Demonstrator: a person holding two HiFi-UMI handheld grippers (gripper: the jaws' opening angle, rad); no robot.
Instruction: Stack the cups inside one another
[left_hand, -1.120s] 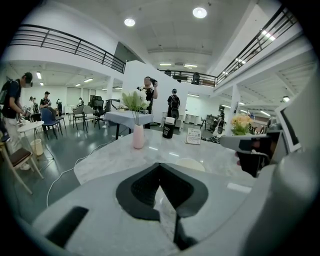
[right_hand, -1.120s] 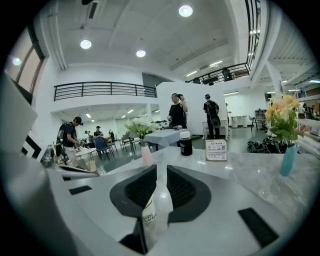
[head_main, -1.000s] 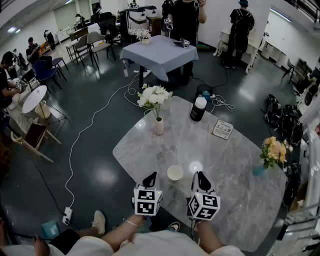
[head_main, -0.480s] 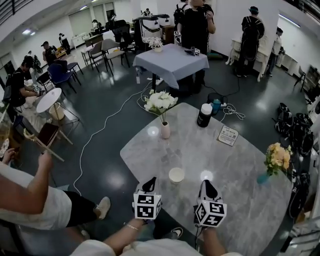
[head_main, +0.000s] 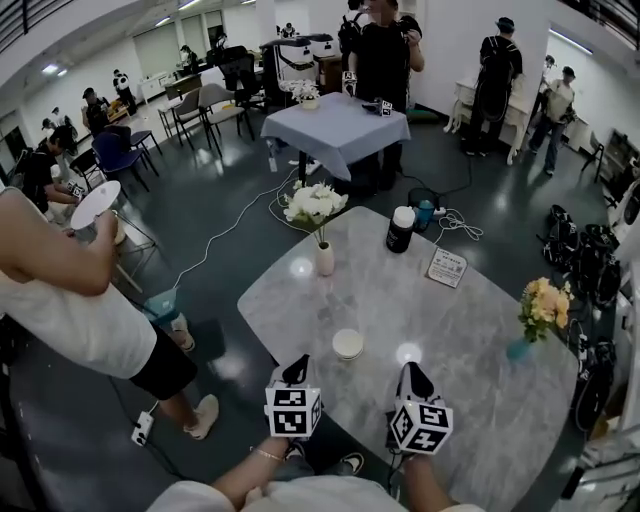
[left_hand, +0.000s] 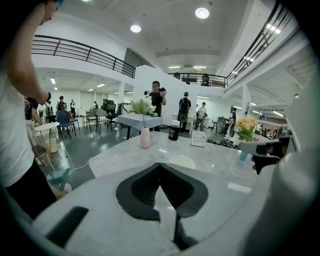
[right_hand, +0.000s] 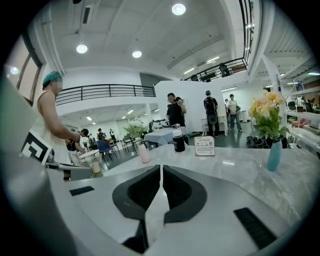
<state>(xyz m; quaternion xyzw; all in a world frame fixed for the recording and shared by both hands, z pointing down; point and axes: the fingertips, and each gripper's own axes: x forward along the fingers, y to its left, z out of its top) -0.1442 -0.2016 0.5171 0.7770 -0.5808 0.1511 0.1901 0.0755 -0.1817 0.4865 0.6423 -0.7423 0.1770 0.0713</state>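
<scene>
On the marble table: one pale cup stands upright near the person's edge, between the two grippers and a little beyond their tips. Whether it is a single cup or several already nested cannot be told; no other loose cup shows.
Left gripper: fingers pressed together with nothing between them. The cup lies just ahead and slightly to its right, not touching.
Right gripper: fingers likewise pressed together and empty. The cup sits off to its left and does not show in the right gripper view.
Task standing: nothing is held, so the stacking looks either finished or not under way.
Farther back: a pink vase of white flowers, a black bottle with a white cap and a sign card, with a teal vase of yellow flowers at the right edge. All are well apart from the cup.
Risk, cup: it looks light, so a nudge from a closed tip could tip or skid it. A push toward the near edge could send it off the table.
Risk, grip: fingers that come in unspread would shove rather than take it. A hard pinch on the thin wall could crush it.
Risk, surroundings: a bystander stands close on the left, so a wide left sweep could meet them.
</scene>
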